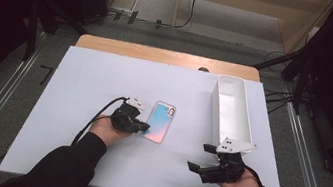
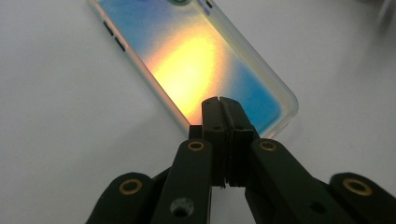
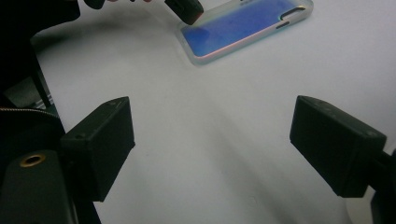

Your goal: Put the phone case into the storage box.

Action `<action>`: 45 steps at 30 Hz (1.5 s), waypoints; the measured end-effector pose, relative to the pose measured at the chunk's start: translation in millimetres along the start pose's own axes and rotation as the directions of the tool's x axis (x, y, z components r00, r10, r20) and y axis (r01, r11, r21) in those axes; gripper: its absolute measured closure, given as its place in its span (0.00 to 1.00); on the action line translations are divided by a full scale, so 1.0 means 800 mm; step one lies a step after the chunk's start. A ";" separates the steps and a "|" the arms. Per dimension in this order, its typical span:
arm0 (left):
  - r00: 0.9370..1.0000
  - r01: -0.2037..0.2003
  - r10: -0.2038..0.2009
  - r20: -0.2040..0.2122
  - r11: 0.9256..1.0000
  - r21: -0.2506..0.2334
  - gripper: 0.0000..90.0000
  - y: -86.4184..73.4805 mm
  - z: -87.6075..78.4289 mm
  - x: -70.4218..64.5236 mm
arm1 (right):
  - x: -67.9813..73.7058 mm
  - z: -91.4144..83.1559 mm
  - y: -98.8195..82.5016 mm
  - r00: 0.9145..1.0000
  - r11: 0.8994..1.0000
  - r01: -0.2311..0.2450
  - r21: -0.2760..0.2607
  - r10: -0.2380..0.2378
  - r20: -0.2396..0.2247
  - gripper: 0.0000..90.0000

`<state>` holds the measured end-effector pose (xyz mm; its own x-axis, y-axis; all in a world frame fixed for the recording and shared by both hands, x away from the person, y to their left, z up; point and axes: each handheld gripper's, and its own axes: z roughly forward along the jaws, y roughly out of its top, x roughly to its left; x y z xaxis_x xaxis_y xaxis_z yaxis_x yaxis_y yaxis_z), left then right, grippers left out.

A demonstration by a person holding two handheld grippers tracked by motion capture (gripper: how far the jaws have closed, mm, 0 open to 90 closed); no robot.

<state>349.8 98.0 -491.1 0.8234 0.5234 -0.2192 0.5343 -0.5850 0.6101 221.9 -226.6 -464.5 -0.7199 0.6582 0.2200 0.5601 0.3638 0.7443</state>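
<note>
so here's where I'm at: the phone case [image 1: 160, 122] is lying flat near the middle of the white table [image 1: 81, 110], iridescent side up, with its long axis running away from me and leaning a bit to the right, camera cutout at the far end. My left gripper [image 1: 145, 126] is right at its near-left corner, jaws pressed completely together. In the left gripper view the closed tips [image 2: 220, 114] sit over the case's [image 2: 196, 65] near edge, and honestly I can't tell if they're touching it or just hovering above it. Either way nothing is pinched between them.

The right gripper [image 1: 201, 157] is well off to the right, near the table's front edge, jaws spread wide with only bare table between the pads [image 3: 100, 144]. From its view the case [image 3: 243, 28] is up ahead and well apart.

So the left hand is clearly the nearer one, and the case lies just ahead and to the right of it. My guess is the next move is a nudge or a lift at that corner.

The white bin [image 1: 231, 109] on the right side stands long-axis front to back, just beyond the right gripper, and looks empty inside
</note>
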 end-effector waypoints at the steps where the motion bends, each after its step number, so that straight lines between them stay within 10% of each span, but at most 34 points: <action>1: 1.000 0.001 -0.001 -0.004 1.000 0.001 0.99 0.000 0.000 0.000 | 0.000 0.000 0.000 1.000 1.000 0.000 0.000 0.000 0.000 0.14; 45: 0.997 0.070 -0.071 0.017 0.996 0.063 0.96 -0.016 -0.021 0.021 | -0.001 0.000 -0.001 1.000 1.000 0.002 0.003 -0.002 -0.004 0.14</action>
<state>353.5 124.7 -489.6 0.7867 0.5527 -0.2750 0.6012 -0.5849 0.5444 222.0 -226.8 -465.3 -0.7223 0.6552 0.2212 0.5602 0.3670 0.7426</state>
